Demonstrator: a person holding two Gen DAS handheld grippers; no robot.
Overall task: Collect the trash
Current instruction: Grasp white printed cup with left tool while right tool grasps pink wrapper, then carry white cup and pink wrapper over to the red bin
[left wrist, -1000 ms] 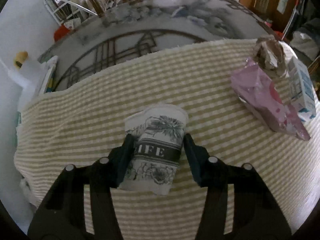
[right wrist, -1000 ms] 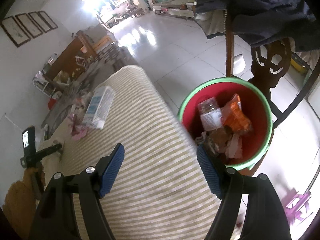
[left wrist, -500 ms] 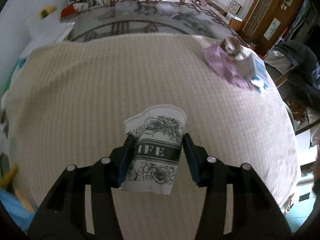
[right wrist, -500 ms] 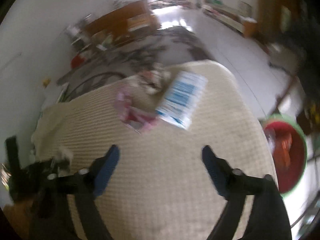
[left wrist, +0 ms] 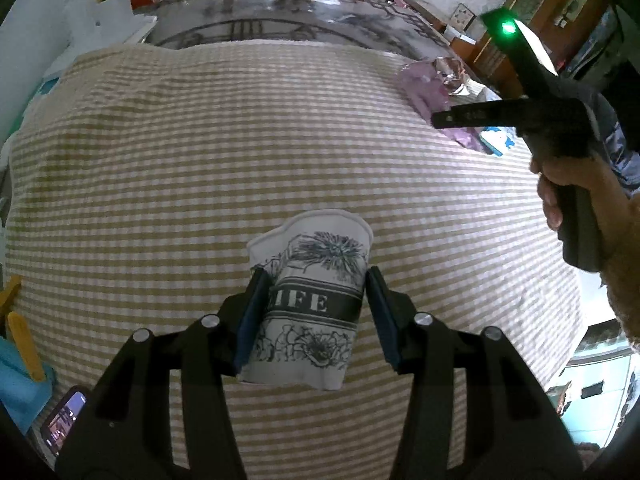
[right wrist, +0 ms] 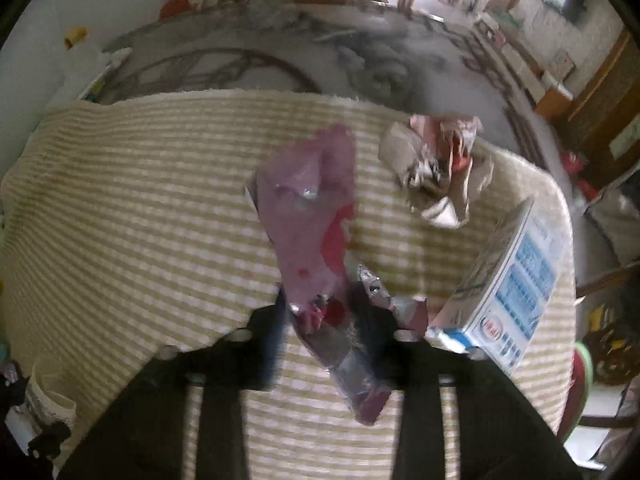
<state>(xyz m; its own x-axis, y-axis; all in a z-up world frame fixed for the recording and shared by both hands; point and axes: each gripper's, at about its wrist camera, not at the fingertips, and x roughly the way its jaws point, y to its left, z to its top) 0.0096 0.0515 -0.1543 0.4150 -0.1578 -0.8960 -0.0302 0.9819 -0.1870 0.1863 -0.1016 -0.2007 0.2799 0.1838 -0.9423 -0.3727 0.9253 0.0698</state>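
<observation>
While the left tongs (left wrist: 314, 312) pinch it from both sides, a paper cup (left wrist: 308, 300) printed with inked flowers and a dark band reading "IFE" is held above the counter, rim away from the camera and base toward it, its long axis running along the fingers. The rim is squashed out of round and the thin paper wall creases between the blue pads (left wrist: 252, 316).

Beneath it lies a waffle-weave cloth (left wrist: 240, 140) in beige and white stripes, draped over the counter (left wrist: 280, 20), whose bare surface beyond looks like grey marble with dark inlaid lines.

Across the cloth, the right tongs (right wrist: 324, 320) are blurred; their fingers straddle the near end of a crinkled pink foil wrapper (right wrist: 316, 216), a long, limp pouch whose length runs away from the camera and slightly leftward. Whether they are pressing on the foil or merely set around it cannot be told from the blur. Just right of the wrapper a white and blue carton (right wrist: 508, 288) lies on the cloth, its printing too soft to read, and beyond both sits a ball of crumpled brown paper (right wrist: 436, 168). A person's right hand (left wrist: 568, 184) grips the black handle, a green light glowing on top.
</observation>
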